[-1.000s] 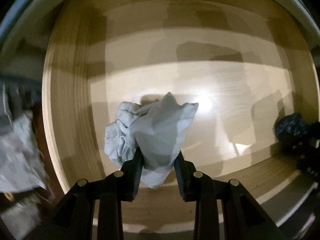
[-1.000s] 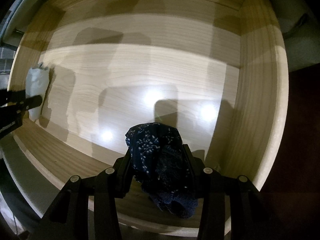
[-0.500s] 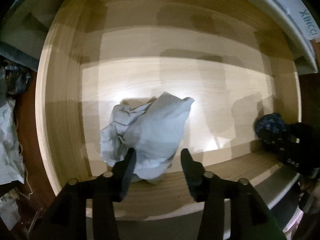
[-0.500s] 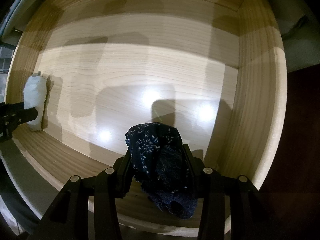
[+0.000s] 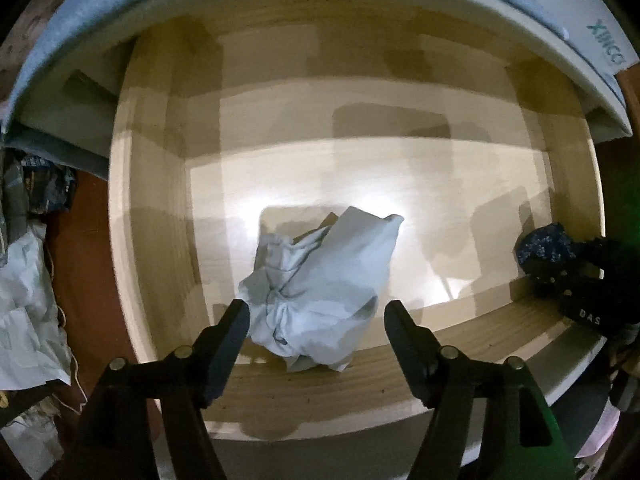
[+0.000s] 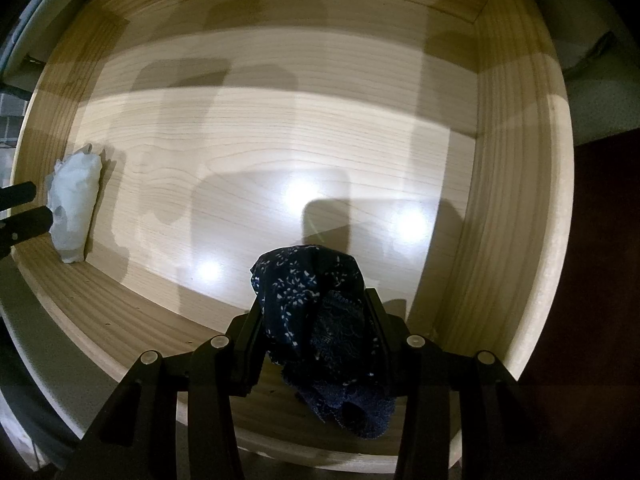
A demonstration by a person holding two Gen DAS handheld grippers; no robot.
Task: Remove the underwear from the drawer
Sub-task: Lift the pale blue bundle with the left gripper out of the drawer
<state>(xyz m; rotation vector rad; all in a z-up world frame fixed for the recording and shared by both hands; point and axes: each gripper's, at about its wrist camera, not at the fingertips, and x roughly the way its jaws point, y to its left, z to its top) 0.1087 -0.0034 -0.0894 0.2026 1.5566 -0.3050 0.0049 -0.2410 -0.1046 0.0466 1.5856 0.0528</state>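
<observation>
Looking down into the wooden drawer [image 5: 160,240] from both wrist cams, w/ both tongs pointing straight down. Left gripper [image 5: 316,314]: jaws opening, already wide; the pale blue underwear [image 5: 320,284] sits crumpled between them but the pads aren't pressing on it, a clear gap at each side. It lies on the drawer floor against the front wall, at about 6 o'clock in the left view and about 9 o'clock in the right view. Right gripper [image 6: 316,332]: jaws partly closed and clamped on the dark blue patterned underwear [image 6: 320,328], a bundle bulging above the pads w/ a tail hanging below the fingertips, over the front wall of the drawer; in the left view it shows at about 3 o'clock. Step in hand, as I read it: right side has its piece gripped but not yet carried clear of the drawer; left side has none, its piece is loose inside. Next move prob calls for the left tongs to come down over the thickest fold of the pale piece and close, then both lift up and back over the front edge. Risk: the hanging tail of the dark piece could snag on the edge. Outside the drawer at 9 o'clock in the left view lie crumpled cloths [image 5: 28,312] on a reddish floor.
</observation>
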